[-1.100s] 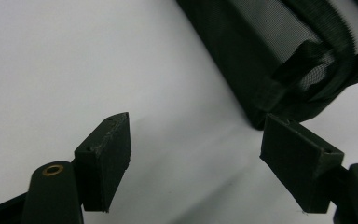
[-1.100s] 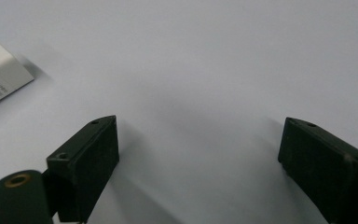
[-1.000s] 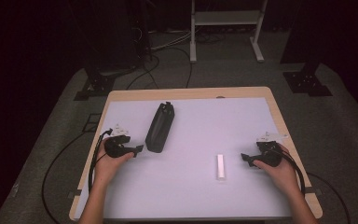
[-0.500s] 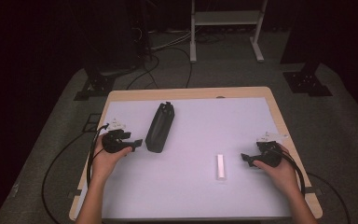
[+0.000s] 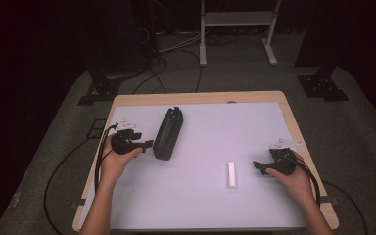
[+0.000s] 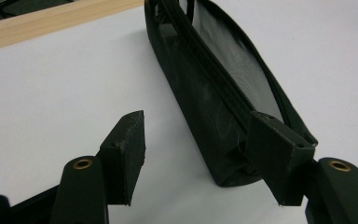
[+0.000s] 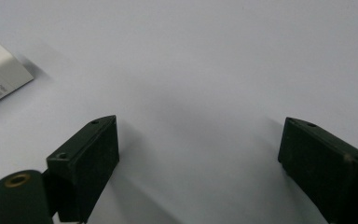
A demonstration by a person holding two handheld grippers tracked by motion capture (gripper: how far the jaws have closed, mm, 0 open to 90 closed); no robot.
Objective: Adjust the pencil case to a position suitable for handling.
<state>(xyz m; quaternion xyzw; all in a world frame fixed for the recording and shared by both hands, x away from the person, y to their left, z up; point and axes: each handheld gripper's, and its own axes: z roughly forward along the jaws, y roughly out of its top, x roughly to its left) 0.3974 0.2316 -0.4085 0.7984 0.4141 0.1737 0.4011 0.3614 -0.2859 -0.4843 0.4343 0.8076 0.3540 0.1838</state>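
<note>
Pouch (image 6: pixel 214 102) corner approached lower centre by left claw (image 6: pixel 205 154), half-open and closing, nothing gripped; pouch could be shoved aside. Right claw (image 7: pixel 198 154) held open, empty.

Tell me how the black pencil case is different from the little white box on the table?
The black pencil case is dark, soft-looking and long; the white box is pale, stiff-looking and much smaller. The case lies right at the left claw; the box lies apart from the right claw. Both rest flat on the white table.
</note>
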